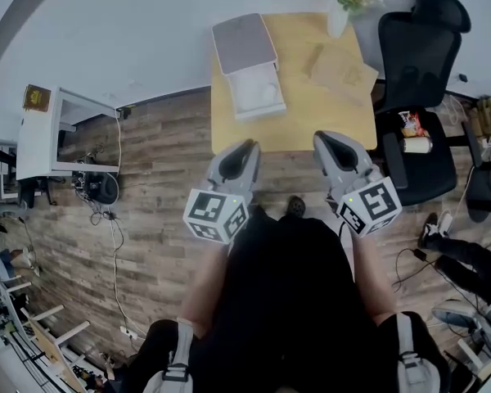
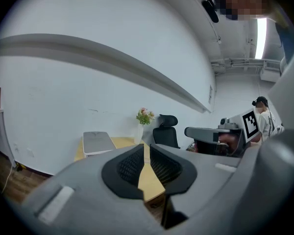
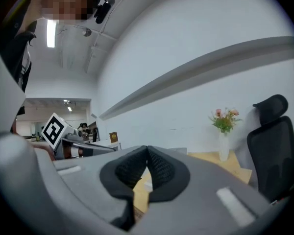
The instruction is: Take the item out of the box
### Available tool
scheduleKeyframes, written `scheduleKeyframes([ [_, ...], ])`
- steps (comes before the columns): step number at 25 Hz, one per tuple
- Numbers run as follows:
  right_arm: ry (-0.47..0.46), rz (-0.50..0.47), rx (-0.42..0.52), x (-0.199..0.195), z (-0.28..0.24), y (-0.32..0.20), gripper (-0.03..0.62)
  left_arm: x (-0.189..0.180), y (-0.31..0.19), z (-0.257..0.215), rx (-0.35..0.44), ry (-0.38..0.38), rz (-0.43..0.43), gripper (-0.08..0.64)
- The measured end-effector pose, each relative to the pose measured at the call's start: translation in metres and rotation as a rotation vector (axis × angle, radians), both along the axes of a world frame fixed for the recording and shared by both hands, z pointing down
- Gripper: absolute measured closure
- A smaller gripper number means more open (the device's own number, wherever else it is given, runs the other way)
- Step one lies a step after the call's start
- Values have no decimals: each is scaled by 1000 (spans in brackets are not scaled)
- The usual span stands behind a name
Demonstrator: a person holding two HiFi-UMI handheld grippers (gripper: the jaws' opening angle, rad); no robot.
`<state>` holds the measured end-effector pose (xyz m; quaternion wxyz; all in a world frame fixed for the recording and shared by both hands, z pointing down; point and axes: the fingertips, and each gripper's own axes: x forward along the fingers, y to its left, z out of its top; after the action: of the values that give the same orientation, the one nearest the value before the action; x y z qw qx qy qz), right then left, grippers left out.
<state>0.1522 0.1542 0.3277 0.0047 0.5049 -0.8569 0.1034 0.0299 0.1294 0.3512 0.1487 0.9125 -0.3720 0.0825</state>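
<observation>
On the far left part of a small wooden table (image 1: 311,105) stands a white box (image 1: 258,95), open, with its grey lid (image 1: 243,42) propped behind it; something white lies inside, unclear what. In the left gripper view the lid (image 2: 98,142) shows beyond the jaws. My left gripper (image 1: 245,152) and right gripper (image 1: 329,142) hover side by side over the floor, short of the table's near edge, pointing toward it. Both are empty. The left gripper (image 2: 144,148) has its pads meeting at the tips. The right gripper (image 3: 147,151) is likewise shut.
A flat brown cardboard piece (image 1: 344,70) and a vase of flowers (image 1: 342,2) share the table. A black office chair (image 1: 417,80) with snack packs stands right of it. A white cabinet (image 1: 53,133) and floor cables (image 1: 110,219) lie to the left.
</observation>
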Motion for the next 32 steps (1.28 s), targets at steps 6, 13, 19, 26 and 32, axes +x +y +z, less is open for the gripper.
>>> scheduleKeyframes([
  [6,-27,-36,-15,4,10,0,589,2,5,6,-20,-12,-34,515],
  [13,-48,-57,-63,-10,26,-11,589,-19,5,14,-52,-32,-69,515],
  [19,-29,-66,-90,-28,36,-25,589,-40,-12,23,-73,-24,-90,515],
  [26,17,-48,-113,-48,34,-57,589,-56,-54,24,-87,2,-48,515],
  [32,41,8,-140,-62,37,-90,589,-68,-95,23,-89,27,13,515],
])
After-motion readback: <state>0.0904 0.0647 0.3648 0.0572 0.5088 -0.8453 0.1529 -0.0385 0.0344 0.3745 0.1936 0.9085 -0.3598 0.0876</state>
